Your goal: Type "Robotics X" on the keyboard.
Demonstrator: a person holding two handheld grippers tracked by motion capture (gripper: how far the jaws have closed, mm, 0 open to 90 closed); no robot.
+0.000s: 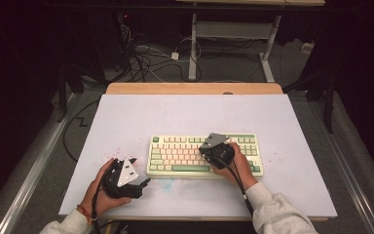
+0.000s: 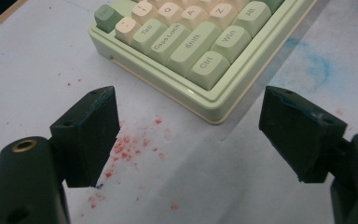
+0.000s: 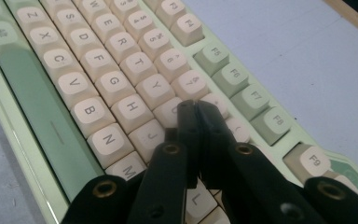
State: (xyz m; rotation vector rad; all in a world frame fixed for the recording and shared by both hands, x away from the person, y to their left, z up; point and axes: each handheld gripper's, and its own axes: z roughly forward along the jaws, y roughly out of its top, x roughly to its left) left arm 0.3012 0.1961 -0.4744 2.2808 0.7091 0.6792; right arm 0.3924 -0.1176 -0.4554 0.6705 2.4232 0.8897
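A pale green keyboard (image 1: pixel 180 152) with cream keys lies on the white mat (image 1: pixel 185 114), near its front middle. My right gripper (image 1: pixel 204 149) is over the keyboard's right half. In the right gripper view its jaws are shut with nothing between them, and the right gripper (image 3: pixel 196 105) has its tips just over the cream keys (image 3: pixel 121 70) of the keyboard (image 3: pixel 37 93), around U and I. My left gripper (image 1: pixel 140 171) rests on the mat just left of the keyboard's near-left corner. The left gripper (image 2: pixel 191 112) stands open and empty, facing the Ctrl corner of the keyboard (image 2: pixel 205 70).
Red specks (image 2: pixel 130 142) dot the mat by the left jaw, and a faint blue smudge (image 2: pixel 317 65) lies in front of the keyboard. The wooden table edge (image 1: pixel 195 88) runs along the back. Cables (image 1: pixel 141 58) and desk legs (image 1: pixel 193 44) stand on the floor beyond.
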